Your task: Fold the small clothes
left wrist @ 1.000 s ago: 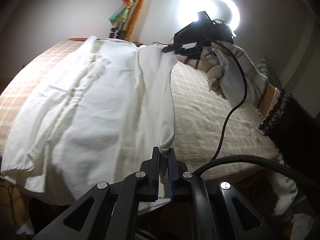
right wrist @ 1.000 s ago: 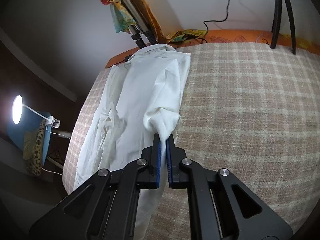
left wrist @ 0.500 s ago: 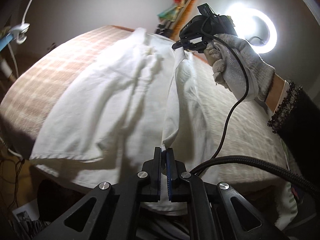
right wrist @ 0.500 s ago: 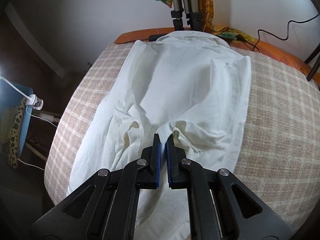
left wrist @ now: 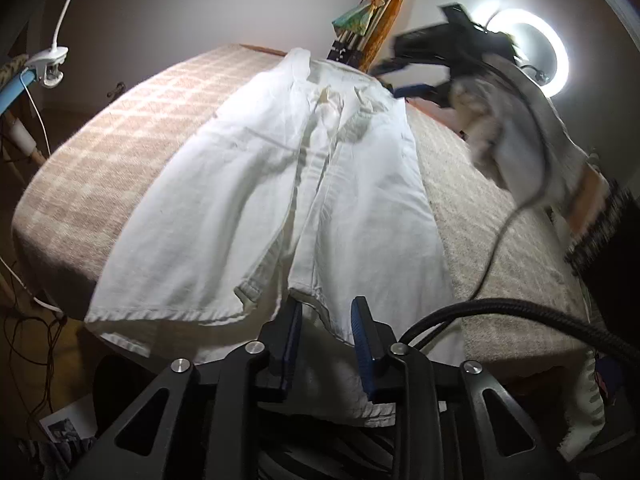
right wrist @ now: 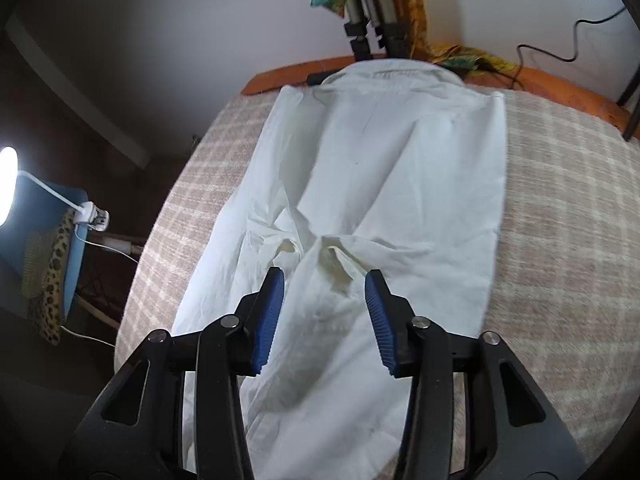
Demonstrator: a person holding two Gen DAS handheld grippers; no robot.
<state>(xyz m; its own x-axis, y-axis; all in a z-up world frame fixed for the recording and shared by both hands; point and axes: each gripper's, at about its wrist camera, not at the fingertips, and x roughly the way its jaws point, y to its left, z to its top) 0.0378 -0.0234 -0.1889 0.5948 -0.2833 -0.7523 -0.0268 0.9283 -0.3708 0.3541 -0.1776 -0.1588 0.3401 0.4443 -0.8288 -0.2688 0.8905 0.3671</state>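
A white garment lies spread lengthwise on the checked beige bed cover, its right side folded over toward the middle. My left gripper is open and empty just above the garment's near hem. My right gripper is open and empty above the garment, over the folded-in flap. In the left wrist view the right gripper, blurred, hovers at the garment's far right edge, held by a gloved hand.
A tripod with coloured cloth stands at the bed's far end. A ring light glows on the right. A clamp lamp and a blue stand are on the left. A black cable runs near my left gripper.
Both grippers carried the garment's right edge over toward the middle, then opened and let go. The fold now lies flat on the garment.
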